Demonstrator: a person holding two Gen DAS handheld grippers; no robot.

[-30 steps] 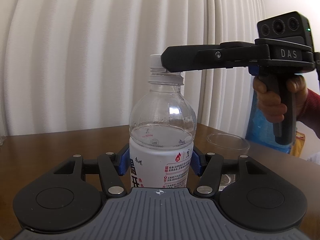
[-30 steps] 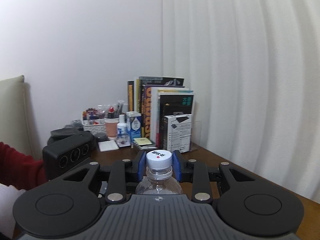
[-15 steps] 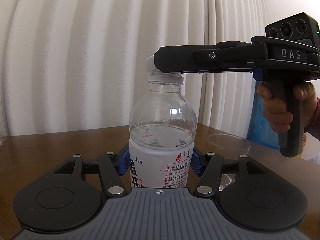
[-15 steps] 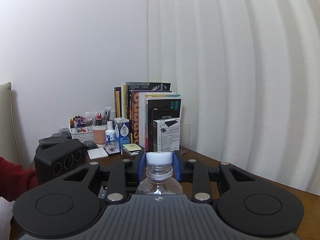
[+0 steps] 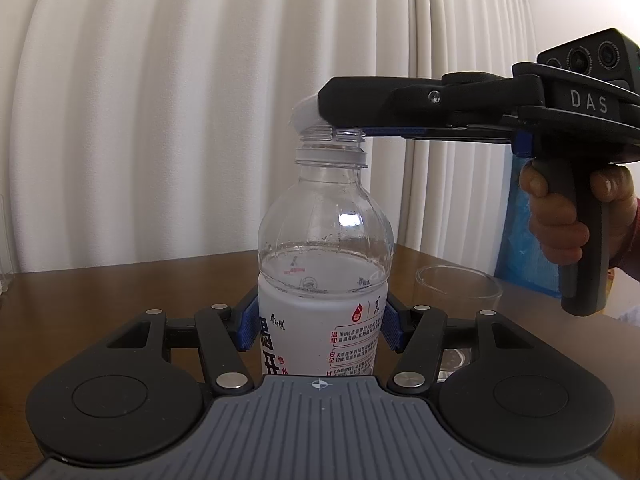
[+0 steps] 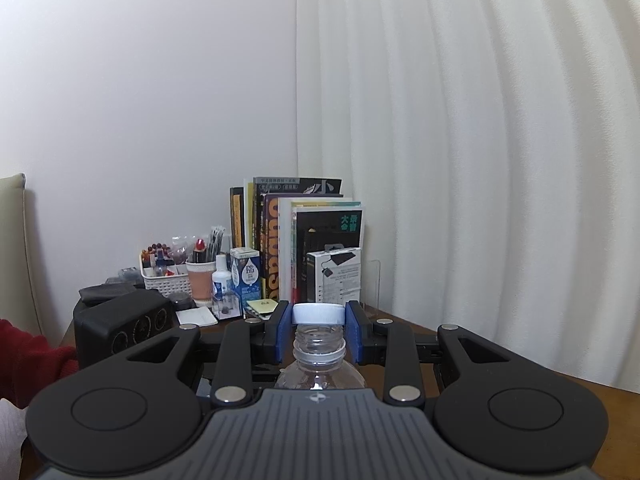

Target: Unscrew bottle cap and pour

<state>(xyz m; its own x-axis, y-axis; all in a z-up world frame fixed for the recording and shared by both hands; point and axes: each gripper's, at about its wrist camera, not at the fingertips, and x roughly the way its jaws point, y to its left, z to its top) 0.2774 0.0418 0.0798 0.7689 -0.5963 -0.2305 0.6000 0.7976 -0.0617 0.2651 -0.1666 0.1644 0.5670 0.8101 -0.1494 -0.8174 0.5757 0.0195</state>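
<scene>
- Left wrist view, change: a second ago the cap (image 5: 305, 114) sat on the bottle (image 5: 324, 264) neck; now it is lifted clear and offset to the left, with the bare threaded mouth showing below it. The right gripper (image 5: 320, 114) body has shifted right in frame and sits slightly tilted.
- Left wrist view, hard to see: most of the cap is hidden behind the black right finger; only its white left edge shows. The bottle base is cut off by the left gripper's (image 5: 320, 326) housing. A clear glass (image 5: 458, 286) stands right of the bottle, its lower part hidden behind the gripper linkage.
- Left wrist view, grip: blue pads (image 5: 248, 326) pressed against both sides of the bottle's white label; bottle upright on the brown table (image 5: 120, 280), part full of water. A hand (image 5: 560, 216) holds the right gripper's handle.
- Right wrist view, change: the cap (image 6: 318, 314) now rides above the open neck with a gap; earlier it was seated.
- Right wrist view, hard to see: bottle (image 6: 320, 364) shoulders hidden under the housing.
- Right wrist view, grip: right gripper (image 6: 318, 330) pads clamped on the cap's two sides.
</scene>
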